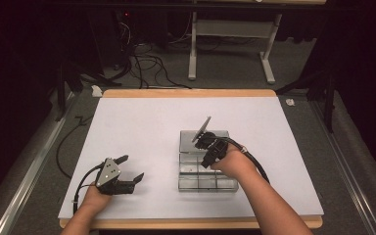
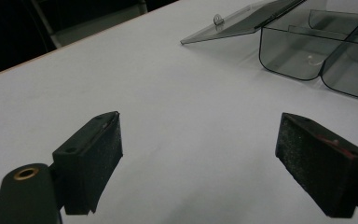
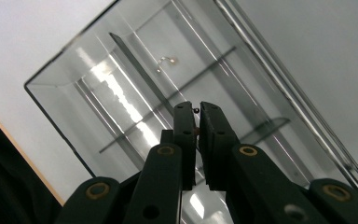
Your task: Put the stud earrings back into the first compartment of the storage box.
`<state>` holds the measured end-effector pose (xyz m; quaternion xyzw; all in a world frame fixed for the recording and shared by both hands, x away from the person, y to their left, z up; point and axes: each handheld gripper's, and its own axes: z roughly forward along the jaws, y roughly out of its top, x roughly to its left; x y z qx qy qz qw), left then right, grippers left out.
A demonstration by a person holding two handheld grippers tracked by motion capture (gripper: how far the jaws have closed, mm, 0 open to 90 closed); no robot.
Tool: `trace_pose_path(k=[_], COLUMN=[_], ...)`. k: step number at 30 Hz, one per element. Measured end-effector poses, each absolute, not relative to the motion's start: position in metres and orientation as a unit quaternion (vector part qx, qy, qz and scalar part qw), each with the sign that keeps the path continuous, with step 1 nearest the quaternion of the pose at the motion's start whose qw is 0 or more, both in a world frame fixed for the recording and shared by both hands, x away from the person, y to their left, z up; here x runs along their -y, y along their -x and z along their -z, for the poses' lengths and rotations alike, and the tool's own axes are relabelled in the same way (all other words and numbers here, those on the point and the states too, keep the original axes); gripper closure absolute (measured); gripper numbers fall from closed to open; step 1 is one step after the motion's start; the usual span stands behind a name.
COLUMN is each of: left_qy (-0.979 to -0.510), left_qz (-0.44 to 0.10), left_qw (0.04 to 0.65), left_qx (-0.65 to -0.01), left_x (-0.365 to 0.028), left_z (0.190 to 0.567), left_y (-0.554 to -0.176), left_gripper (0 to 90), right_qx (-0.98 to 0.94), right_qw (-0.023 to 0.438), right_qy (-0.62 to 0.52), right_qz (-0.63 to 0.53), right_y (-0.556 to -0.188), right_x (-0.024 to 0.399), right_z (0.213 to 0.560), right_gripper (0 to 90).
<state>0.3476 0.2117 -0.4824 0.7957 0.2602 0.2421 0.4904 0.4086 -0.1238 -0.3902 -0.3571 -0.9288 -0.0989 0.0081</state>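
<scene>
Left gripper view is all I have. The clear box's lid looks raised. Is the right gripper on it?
Observer: Yes. In the right gripper view, the right gripper has its jaws pinched on the lid at its small tab.
Operator: Which side is the hinge on?
Observer: The far side. The high view shows the lid tilted up from the far end of the clear box, with the person's right hand over the box.
Operator: Where is my gripper relative to it?
Observer: In the high view, the left gripper is open. It is left of the box and apart from it, near the front edge of the table.
</scene>
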Motion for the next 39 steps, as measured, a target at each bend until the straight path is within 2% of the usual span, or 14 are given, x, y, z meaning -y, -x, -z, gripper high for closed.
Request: trace_pose_path(k=[20,29,39], left_qy=[-0.796,-0.796,-0.796], left_qz=[-0.236,-0.233,-0.234], left_qw=[0.493,0.493,0.493], left_qx=[-0.261,-0.262,-0.261], left_x=[-0.213,-0.213,-0.213], left_z=[0.482,0.482,0.482], left_y=[-0.349,-0.349,-0.349], left_gripper=[15.0,15.0,15.0], right_qx=[0.941,0.943,0.941], right_qw=[0.027,0.021,0.011], right_qy=[0.326,0.324,0.330], right_qz=[0.091,0.069,0.081], right_y=[-0.421,-0.425,-0.425], right_x=[0.074,0.072,0.077], right_z=[0.416,0.432,0.423], right_gripper=[86.3,86.1,82.2])
